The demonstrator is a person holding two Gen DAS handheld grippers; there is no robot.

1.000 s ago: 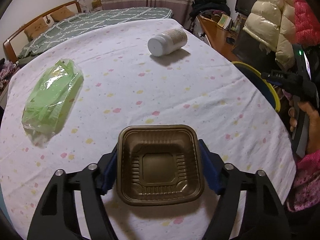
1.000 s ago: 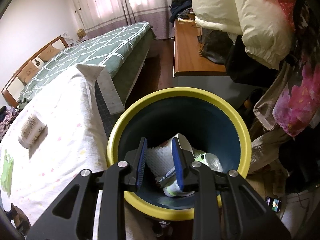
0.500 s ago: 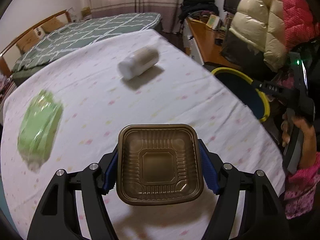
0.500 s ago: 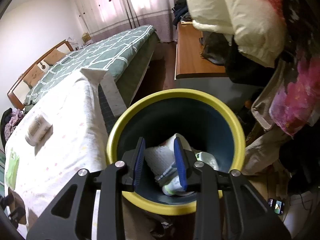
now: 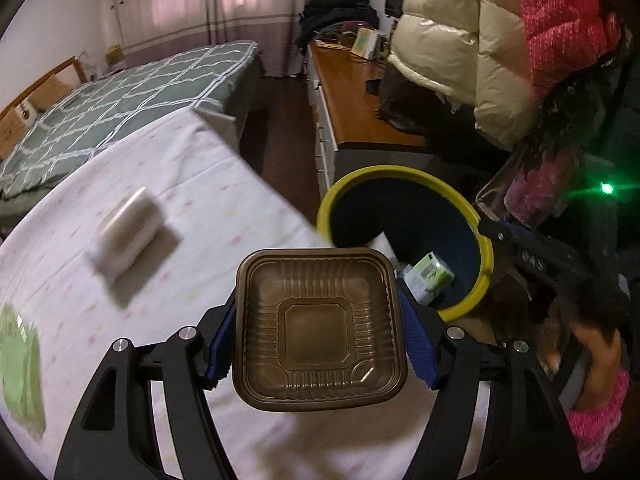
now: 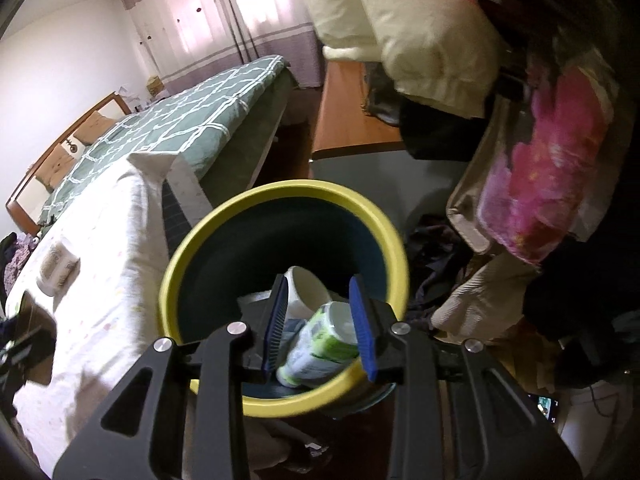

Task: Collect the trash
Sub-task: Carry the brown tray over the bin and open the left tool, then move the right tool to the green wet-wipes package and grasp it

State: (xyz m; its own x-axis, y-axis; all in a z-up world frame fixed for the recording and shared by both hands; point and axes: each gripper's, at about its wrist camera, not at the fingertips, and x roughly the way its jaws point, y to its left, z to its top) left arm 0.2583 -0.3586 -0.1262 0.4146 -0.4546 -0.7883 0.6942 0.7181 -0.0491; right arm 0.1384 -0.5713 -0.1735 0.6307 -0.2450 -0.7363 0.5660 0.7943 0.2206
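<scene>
The left gripper [image 5: 320,330] has its jaws clamped on the two sides of a brown plastic tray [image 5: 320,326], empty, its hollow side facing the camera; the tray hides whatever lies straight behind it, including the near part of the bin's rim. The bin [image 5: 482,254], dark inside with a yellow rim, stands on the floor just beyond and to the right of the tray, beside the edge of the table [image 5: 208,208] with its spotted white cloth. The right gripper [image 6: 320,322] hangs above the bin's mouth with its jaws apart, having just been opening, nothing pressed between them. Inside the bin lie a white cup [image 6: 306,288], a green-and-white wrapper [image 6: 320,344] and some white paper, half hidden by the jaws. On the table, to the left of the bin, a white bottle [image 5: 126,232] lies on its side, blurred, and further left a green packet [image 5: 20,364] is cut off by the picture's edge. The person's hand [image 5: 588,356] beside the bin is blurred.
</scene>
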